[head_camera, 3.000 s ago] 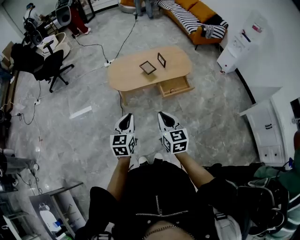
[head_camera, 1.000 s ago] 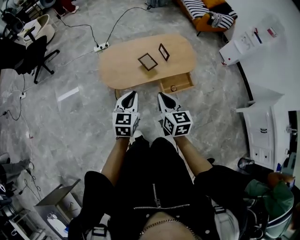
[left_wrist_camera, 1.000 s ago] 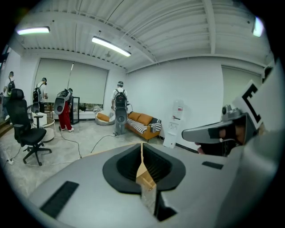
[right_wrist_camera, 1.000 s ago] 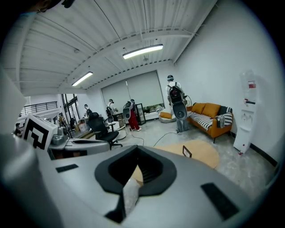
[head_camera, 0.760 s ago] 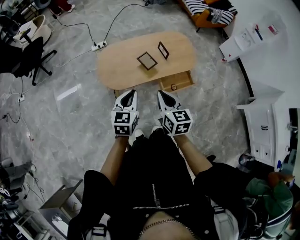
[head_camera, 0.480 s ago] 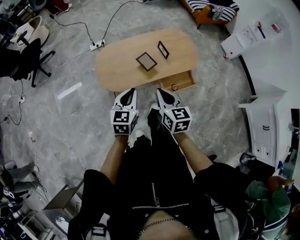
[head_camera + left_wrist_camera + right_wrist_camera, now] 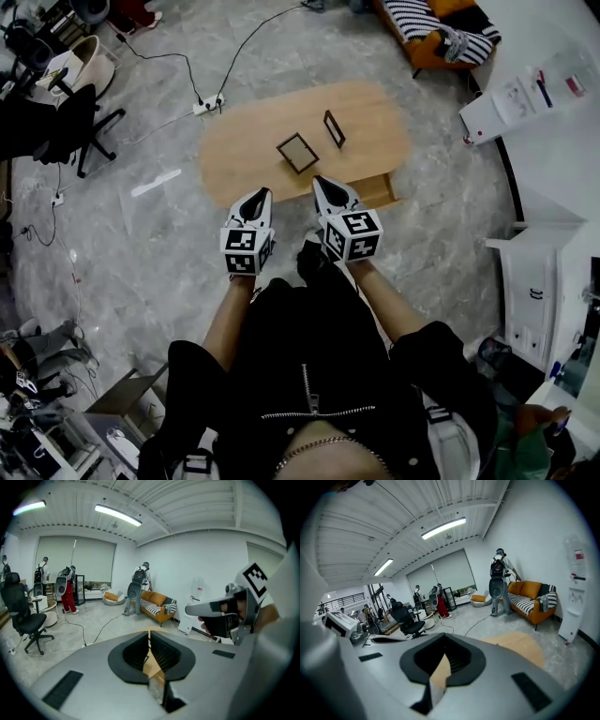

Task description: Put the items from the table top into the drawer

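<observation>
Well, in the head view the flat frame (image 7: 297, 153) lies on the table (image 7: 239, 150) near its front edge, ahead between the left gripper (image 7: 256, 199) and the slightly nearer right gripper (image 7: 327, 190), which hides part of the drawer (image 7: 382, 192) under that edge. The left gripper view shows its jaws together and empty. The right gripper view shows the same, with no frame visible.

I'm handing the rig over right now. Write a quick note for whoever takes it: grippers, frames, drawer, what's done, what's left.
Left gripper: shut, empty.
Right gripper: shut, empty.
Neither touches a frame.
On the table: larger frame near the middle, smaller frame upright beyond it to the right.
Drawer: open at the near edge, partly hidden by the right gripper.
Done: drawer open.
Left: both frames into the drawer.
</observation>
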`<state>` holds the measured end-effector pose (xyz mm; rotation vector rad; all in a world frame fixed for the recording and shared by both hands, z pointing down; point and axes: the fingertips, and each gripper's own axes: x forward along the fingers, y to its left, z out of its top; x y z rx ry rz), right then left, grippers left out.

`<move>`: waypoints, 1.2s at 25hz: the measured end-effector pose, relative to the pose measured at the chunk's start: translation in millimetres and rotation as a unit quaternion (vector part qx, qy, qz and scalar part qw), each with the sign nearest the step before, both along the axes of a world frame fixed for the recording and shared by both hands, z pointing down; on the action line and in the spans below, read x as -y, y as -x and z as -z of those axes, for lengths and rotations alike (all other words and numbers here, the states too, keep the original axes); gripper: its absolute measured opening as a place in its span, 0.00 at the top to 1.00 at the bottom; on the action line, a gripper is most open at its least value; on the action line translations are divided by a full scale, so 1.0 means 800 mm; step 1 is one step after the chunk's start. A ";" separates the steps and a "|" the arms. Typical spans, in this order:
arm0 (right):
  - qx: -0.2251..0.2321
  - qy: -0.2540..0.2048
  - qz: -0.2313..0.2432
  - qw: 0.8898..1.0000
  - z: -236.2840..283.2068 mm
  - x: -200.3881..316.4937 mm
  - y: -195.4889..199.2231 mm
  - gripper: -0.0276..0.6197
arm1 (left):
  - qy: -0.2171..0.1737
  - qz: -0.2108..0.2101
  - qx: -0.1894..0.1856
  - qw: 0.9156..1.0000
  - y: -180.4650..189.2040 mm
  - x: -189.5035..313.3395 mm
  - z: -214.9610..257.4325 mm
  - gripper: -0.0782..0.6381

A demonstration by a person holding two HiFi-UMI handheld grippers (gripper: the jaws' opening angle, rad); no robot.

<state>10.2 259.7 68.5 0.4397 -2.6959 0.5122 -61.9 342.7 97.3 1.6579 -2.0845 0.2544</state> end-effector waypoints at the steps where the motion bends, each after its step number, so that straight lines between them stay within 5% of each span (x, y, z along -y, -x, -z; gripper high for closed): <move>1: -0.001 0.002 0.003 1.000 -0.001 0.013 0.003 0.94 | 0.003 0.003 0.000 1.000 0.003 0.008 -0.001 0.86; 18: -0.008 0.049 0.020 0.999 -0.044 0.126 0.042 0.94 | 0.038 0.021 -0.018 0.999 0.066 0.102 -0.032 0.86; 30: -0.028 0.090 0.011 0.996 -0.114 0.176 0.122 0.88 | 0.070 -0.040 -0.040 0.996 0.144 0.177 -0.123 0.86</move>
